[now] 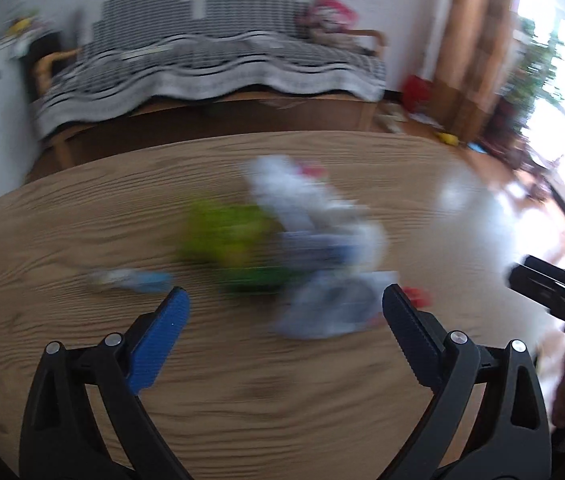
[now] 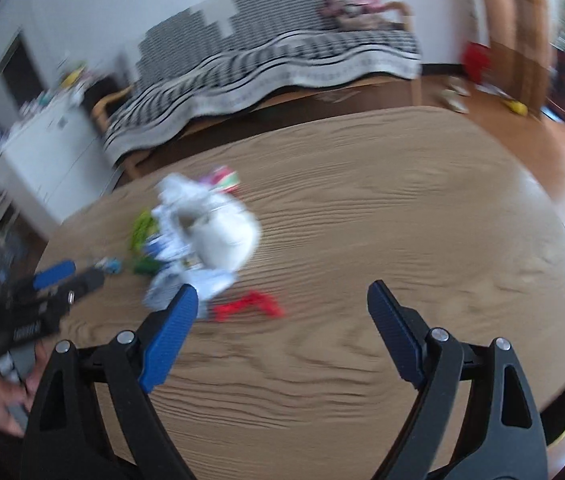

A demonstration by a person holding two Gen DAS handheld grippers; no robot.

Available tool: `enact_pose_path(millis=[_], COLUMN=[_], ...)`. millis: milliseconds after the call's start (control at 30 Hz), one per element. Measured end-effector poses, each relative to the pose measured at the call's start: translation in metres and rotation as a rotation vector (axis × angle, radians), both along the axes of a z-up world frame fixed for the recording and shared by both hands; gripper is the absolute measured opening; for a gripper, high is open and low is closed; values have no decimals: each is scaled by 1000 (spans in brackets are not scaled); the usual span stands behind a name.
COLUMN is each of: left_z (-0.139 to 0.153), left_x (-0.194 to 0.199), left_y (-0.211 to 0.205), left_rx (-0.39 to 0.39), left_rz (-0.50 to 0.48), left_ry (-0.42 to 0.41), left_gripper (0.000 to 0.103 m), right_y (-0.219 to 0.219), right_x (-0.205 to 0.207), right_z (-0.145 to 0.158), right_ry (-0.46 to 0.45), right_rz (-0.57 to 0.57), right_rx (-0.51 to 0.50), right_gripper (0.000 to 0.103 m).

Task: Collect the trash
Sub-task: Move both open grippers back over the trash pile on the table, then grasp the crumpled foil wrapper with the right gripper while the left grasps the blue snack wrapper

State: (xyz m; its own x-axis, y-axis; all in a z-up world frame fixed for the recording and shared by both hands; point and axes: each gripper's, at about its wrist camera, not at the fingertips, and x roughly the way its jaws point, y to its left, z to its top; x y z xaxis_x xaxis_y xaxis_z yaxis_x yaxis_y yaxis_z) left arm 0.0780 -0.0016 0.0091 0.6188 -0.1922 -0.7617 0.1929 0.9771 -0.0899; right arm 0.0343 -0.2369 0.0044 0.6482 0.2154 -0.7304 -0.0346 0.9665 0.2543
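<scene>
I hold two grippers above one round wooden table. My left gripper has its jaws spread wide with nothing between them, and my right gripper is likewise agape and empty. The trash lies in one blurred heap on the table's left part: one white crumpled bag, one green wrapper, one red scrap just beside the heap, one small bluish piece apart. Finer counting I cannot manage. Behind stands one sofa under a striped cover.
</scene>
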Motion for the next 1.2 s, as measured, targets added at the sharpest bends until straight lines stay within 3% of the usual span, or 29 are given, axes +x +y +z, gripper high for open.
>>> enact_pose_path(millis=[233,433,633,733,867,967,1200], left_z=[-24,-41,-46,-51,-58,-61,-70], left_x=[20,32,44,47,50,50,60], left_y=[97,123,129,131,136,138,132], left_rx=[82,129,94,102,109,120,159], left_rz=[114,117,123,123,117,105,43], left_ry=[37,45,71,76,76,68,55], left_gripper=[94,94,94,94,94,94,94], right_y=[64,88,107,111,116,113,100], right_x=[18,39,66,80,90,88,66], right_z=[-14,-23,-31,-36,-39,-32,6], right_ry=[-7,-10,-6,-1,27,8,-103], right_rz=[151,199,211,199,221,233,276], right_rx=[-52,-29,-8,20,39,86,237], right_gripper=[84,84,80,70,26,21,21])
